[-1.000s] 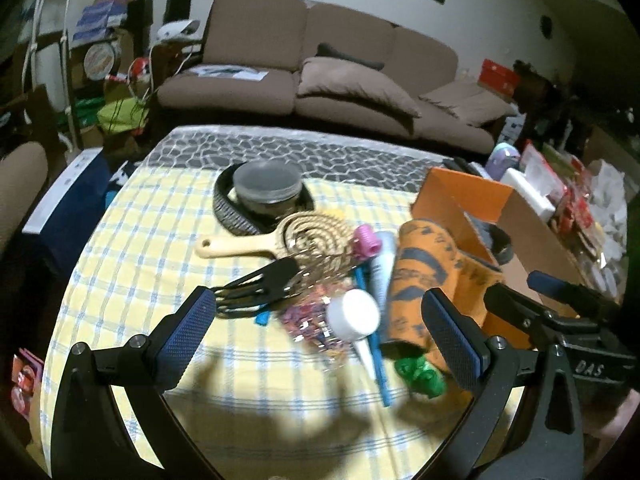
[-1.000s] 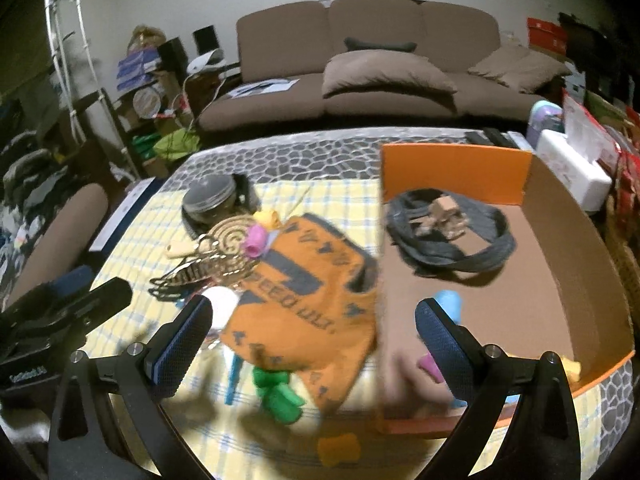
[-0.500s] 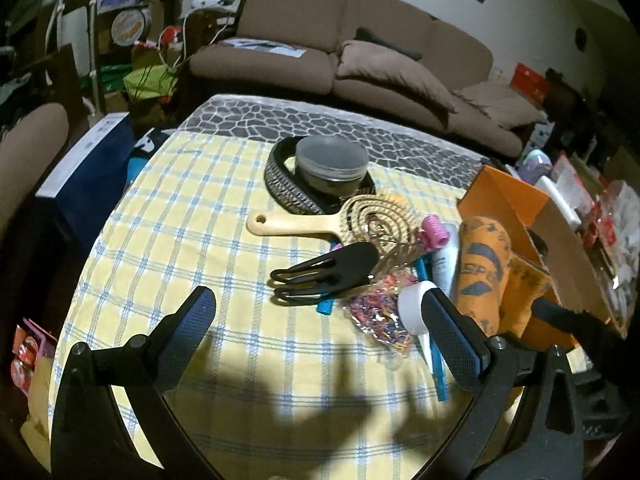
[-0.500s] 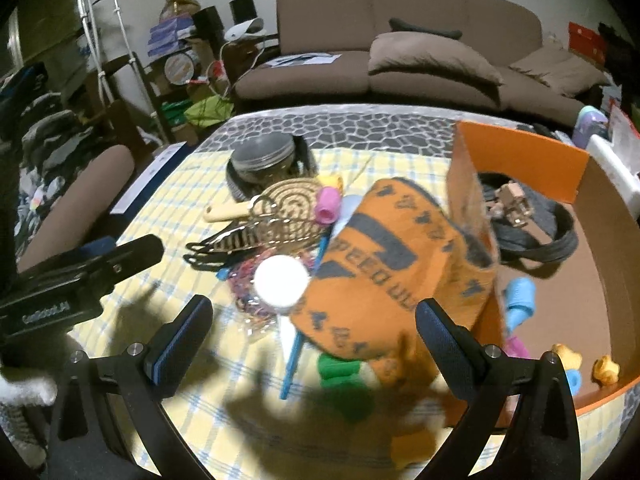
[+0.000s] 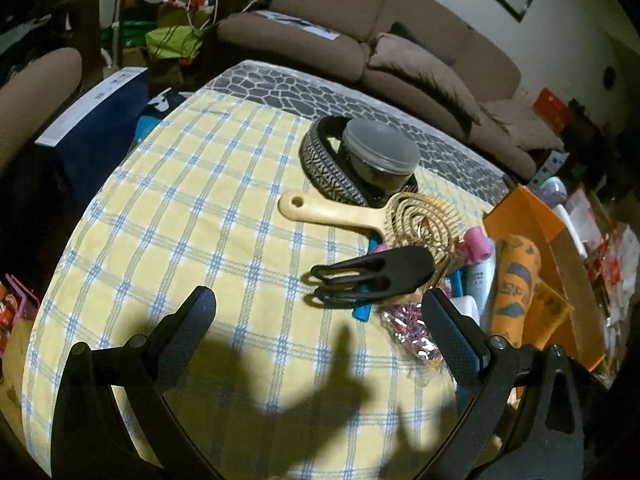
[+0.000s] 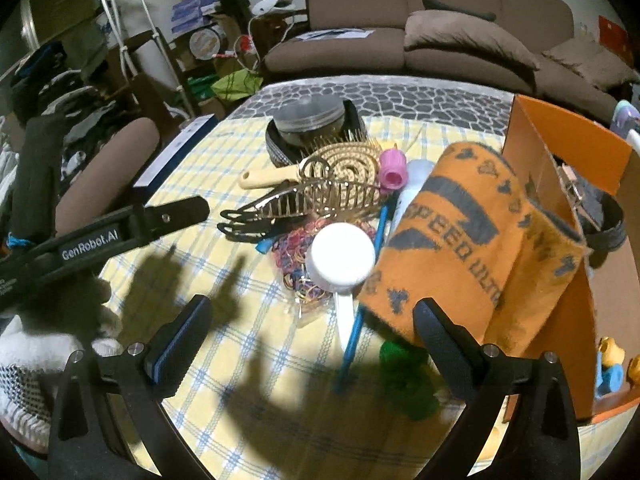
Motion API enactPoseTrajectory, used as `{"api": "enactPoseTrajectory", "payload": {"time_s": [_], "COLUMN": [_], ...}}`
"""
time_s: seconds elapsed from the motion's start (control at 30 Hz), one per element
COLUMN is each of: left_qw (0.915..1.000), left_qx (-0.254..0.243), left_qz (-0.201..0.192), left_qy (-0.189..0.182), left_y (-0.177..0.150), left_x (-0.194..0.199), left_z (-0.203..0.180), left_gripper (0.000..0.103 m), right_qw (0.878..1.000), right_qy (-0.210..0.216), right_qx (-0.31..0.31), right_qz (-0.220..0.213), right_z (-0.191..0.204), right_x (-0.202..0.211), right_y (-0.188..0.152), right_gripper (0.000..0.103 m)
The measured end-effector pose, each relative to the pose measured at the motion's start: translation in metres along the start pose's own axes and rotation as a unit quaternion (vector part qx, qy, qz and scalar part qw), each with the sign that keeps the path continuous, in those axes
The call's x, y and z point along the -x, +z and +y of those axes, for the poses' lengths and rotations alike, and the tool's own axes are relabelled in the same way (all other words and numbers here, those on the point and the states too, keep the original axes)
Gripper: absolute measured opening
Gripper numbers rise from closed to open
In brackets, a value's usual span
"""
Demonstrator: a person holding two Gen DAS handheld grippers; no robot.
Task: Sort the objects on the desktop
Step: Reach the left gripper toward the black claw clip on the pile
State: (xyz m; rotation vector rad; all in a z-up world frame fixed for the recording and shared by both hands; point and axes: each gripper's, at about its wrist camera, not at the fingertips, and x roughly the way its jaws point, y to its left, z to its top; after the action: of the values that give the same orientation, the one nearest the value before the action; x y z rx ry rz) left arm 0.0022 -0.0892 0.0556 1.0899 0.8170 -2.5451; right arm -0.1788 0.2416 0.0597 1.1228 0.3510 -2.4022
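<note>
Seen from the left wrist camera, the left gripper (image 5: 316, 332) hangs over the bench (image 5: 192, 216) with its yellow-and-blue checked cloth, jaws spread wide and holding nothing. Ahead of it lie one black plastic hair claw (image 5: 376, 278), long axis running left to right with its prongs pointing left; one wooden spiral hairbrush (image 5: 360, 216), handle pointing left; one round grey-lidded jar (image 5: 380, 156) sitting inside one black-and-white patterned band (image 5: 328, 172); one pink hair roller (image 5: 476, 246); one bag of coloured elastic bands (image 5: 408, 324); and one rolled orange towel with dark lettering (image 5: 516, 284), leaning against the one orange cardboard box (image 5: 520, 216) at the right edge.

From the right wrist camera, the right gripper (image 6: 312, 340) is likewise held above the cloth, jaws wide apart and empty, tilted down towards the pile. The left gripper's black arm (image 6: 120, 232) reaches in from the left, and a white-gloved hand (image 6: 36, 356) shows at the lower left. Just ahead stands one white-capped tube (image 6: 342, 264) on the elastic bands, beside one blue stick (image 6: 360, 312) whose long axis runs towards the camera. One gold metal hair claw (image 6: 320, 196) lies across the brush, prongs pointing left. The orange towel drapes over the box wall. One dark belt (image 6: 604, 220) lies coiled inside the box, and green rollers (image 6: 404, 368), blurred, lie near the right jaw.
</note>
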Motion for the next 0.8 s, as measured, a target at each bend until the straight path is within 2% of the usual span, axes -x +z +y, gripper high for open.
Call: {"api": "enactPoseTrajectory", "payload": {"time_s": [0.23, 0.4, 0.5, 0.63, 0.8], "left_qw": [0.9991, 0.9977, 0.9972, 0.9979, 0.9985], "left_qx": [-0.025, -0.061, -0.070, -0.061, -0.042], "left_qz": [-0.008, -0.001, 0.002, 0.005, 0.008], "left_qy": [-0.034, -0.028, -0.024, -0.022, -0.035], "left_y": [0.003, 0.000, -0.002, -0.003, -0.002], "left_x": [-0.007, -0.016, -0.020, -0.021, -0.012], "left_z": [-0.025, -0.049, -0.056, -0.057, -0.055], "left_gripper": [0.103, 0.101, 0.096, 0.096, 0.096], "right_qw": [1.000, 1.000, 1.000, 1.000, 1.000], "right_qy": [-0.008, -0.007, -0.009, -0.010, -0.011], "right_qx": [-0.004, -0.015, -0.018, -0.022, -0.025], "right_qz": [0.010, 0.010, 0.009, 0.009, -0.003], "right_z": [-0.006, -0.015, -0.020, -0.025, -0.034], "right_x": [-0.004, -0.001, 0.002, 0.006, 0.016], "right_y": [-0.004, -0.004, -0.005, -0.005, -0.003], "right_gripper": [0.101, 0.101, 0.101, 0.101, 0.099]}}
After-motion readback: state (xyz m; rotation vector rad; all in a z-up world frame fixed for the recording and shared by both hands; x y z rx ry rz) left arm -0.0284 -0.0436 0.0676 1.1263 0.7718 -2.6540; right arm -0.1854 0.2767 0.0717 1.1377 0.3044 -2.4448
